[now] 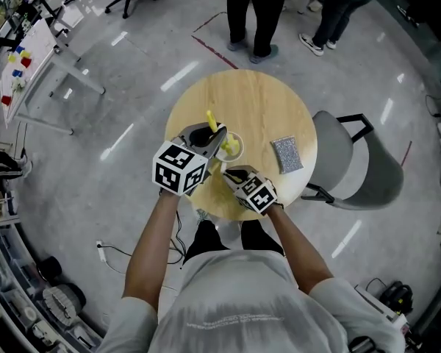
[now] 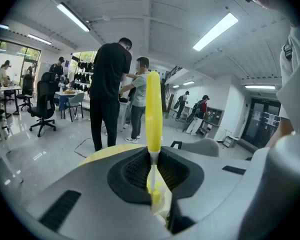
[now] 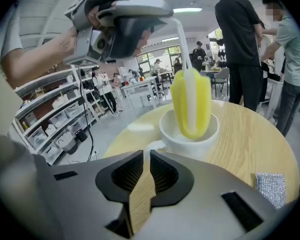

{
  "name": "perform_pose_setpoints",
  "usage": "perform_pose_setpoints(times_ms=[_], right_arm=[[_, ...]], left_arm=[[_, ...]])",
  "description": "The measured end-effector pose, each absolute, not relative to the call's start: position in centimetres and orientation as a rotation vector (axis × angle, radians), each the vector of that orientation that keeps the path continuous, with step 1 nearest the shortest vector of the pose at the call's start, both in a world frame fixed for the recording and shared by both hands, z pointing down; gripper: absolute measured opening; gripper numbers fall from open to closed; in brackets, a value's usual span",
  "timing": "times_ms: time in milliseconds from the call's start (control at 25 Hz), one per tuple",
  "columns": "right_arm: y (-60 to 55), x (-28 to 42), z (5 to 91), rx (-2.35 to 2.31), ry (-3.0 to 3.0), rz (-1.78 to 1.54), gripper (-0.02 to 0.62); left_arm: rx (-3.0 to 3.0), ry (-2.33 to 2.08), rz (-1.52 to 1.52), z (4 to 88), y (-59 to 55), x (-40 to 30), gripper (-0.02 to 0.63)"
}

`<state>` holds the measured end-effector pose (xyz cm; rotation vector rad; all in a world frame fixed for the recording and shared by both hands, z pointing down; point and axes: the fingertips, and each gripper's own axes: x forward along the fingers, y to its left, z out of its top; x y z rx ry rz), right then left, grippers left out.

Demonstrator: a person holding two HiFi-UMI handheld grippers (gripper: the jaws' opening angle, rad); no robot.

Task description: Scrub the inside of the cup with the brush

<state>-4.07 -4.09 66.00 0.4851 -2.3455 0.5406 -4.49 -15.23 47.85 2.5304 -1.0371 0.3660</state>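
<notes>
Round wooden table (image 1: 264, 98), with the white cup (image 3: 202, 145) near its centre; left gripper (image 2: 153, 151) at the cup's 9 o'clock, jaws clamped on the thin stem of the yellow sponge brush (image 3: 191, 101); right gripper (image 3: 146, 153) at 6 o'clock, jaws narrow, apparently pinching the cup's handle; brush head in the cup's mouth, half above the rim, so scrubbing seems under way; how much is left cannot be told.

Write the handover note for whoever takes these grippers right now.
Left gripper: shut on the brush, by its thin stem, yellow handle up.
Right gripper: jaws nearly together at the handle of the cup, seemingly pinching it.
The cup stands on the round table; the brush head's lower end sits inside its rim, most of it above.
Done: brush at cup.
Left: scrub the inside; how much is scrubbed doesn't show.
</notes>
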Motion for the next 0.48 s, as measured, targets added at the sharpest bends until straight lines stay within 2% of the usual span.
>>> perform_pose_setpoints(times_ms=[80,120,280,320,480], right_arm=[[-4.4,-2.8,66.1,0.514,-2.363,0.575,0.079],[-4.8,-2.0,66.2,0.536,-2.366,0.608,0.106],[-7.4,1.2,66.9,0.646,-2.339,0.632,0.297],[-8.0,1.4,66.9,0.651,-2.341,0.606,0.326],[-10.0,0.6,66.5,0.594,-2.373,0.501,0.354]], left_arm=[[2.518,-1.023,0.379,49.6,-15.0,-4.2,0.049],[2.512,-1.020,0.382,50.3,-15.0,-4.1,0.049],[2.487,-1.023,0.386,52.7,-15.4,-3.9,0.049],[2.482,-1.024,0.385,53.0,-15.6,-3.8,0.049],[2.485,-1.022,0.406,54.0,-16.1,-3.5,0.049]])
